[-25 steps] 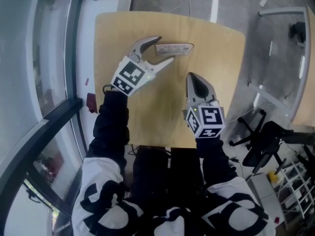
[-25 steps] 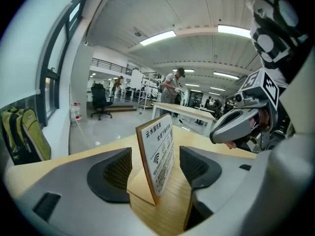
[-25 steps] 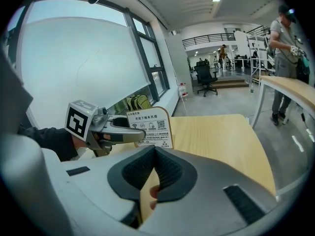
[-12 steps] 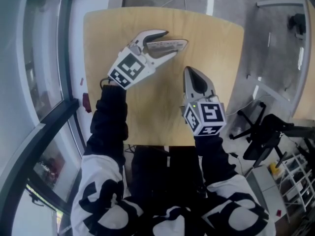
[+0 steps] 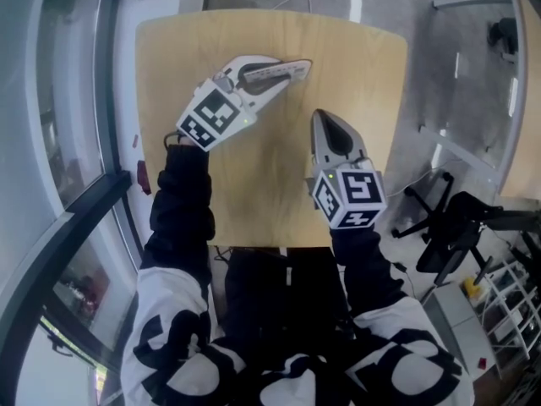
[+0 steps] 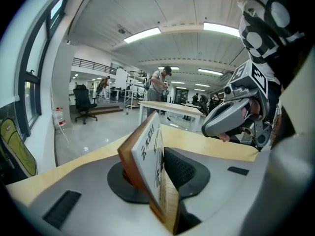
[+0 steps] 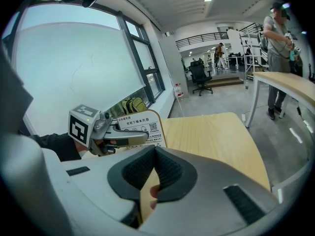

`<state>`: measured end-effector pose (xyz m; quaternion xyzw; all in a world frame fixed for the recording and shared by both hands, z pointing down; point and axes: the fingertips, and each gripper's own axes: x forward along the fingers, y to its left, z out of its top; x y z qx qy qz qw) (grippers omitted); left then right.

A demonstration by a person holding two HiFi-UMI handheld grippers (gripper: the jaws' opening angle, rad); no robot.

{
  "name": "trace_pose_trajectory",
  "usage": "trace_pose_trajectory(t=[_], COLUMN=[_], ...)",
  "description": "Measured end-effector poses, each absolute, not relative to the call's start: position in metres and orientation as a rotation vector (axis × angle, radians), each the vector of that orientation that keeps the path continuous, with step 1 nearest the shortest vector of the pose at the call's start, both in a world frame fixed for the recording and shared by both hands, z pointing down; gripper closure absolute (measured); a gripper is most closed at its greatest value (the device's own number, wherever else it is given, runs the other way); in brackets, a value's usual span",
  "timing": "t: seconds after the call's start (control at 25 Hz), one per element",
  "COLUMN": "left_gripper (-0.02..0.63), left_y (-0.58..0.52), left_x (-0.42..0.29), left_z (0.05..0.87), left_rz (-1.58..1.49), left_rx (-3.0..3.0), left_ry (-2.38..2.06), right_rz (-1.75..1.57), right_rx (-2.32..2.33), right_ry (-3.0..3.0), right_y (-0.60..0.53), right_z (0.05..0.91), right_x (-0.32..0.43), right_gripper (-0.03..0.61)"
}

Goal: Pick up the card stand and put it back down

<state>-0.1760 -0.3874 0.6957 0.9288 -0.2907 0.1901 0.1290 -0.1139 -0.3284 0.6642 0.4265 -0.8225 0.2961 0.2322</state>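
The card stand (image 5: pixel 272 73), a wooden board with a white printed card, stands near the far edge of the light wood table (image 5: pixel 254 193). My left gripper (image 5: pixel 290 67) has its jaws on both sides of it and is closing. In the left gripper view the stand (image 6: pixel 146 149) sits edge-on between the two pads, which touch its faces. My right gripper (image 5: pixel 325 123) hovers over the table's right middle, shut and empty. From the right gripper view, the stand (image 7: pixel 140 126) and the left gripper (image 7: pixel 115 137) are ahead to the left.
A window wall and dark frame (image 5: pixel 76 227) run along the table's left side. An office chair (image 5: pixel 461 235) stands on the floor to the right. Another table (image 7: pixel 290 85) and people stand further off in the room.
The left gripper's jaws, spread wide beside the stand a second ago, have come around it and narrowed onto it. The right gripper has hardly moved.
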Motion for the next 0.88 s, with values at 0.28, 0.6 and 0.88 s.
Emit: trace_pose_trajectory(t=[0.28, 0.6, 0.88], left_gripper=[0.588, 0.589, 0.589], left_y=[-0.364, -0.332, -0.299], left_x=[-0.157, -0.136, -0.137], left_z=[0.692, 0.670, 0.648], left_rz=[0.584, 0.663, 0.653], left_rx=[2.674, 2.592, 2.369], left_ry=[-0.777, -0.769, -0.906], right_rz=[0.818, 0.797, 0.789], right_rx=[1.197, 1.222, 1.286], right_ry=[-2.282, -2.364, -2.404], right_y=[-0.322, -0.299, -0.266], right_z=[0.642, 0.599, 0.567], right_x=[-0.100, -0.084, -0.064], right_gripper=[0.557, 0.557, 0.557])
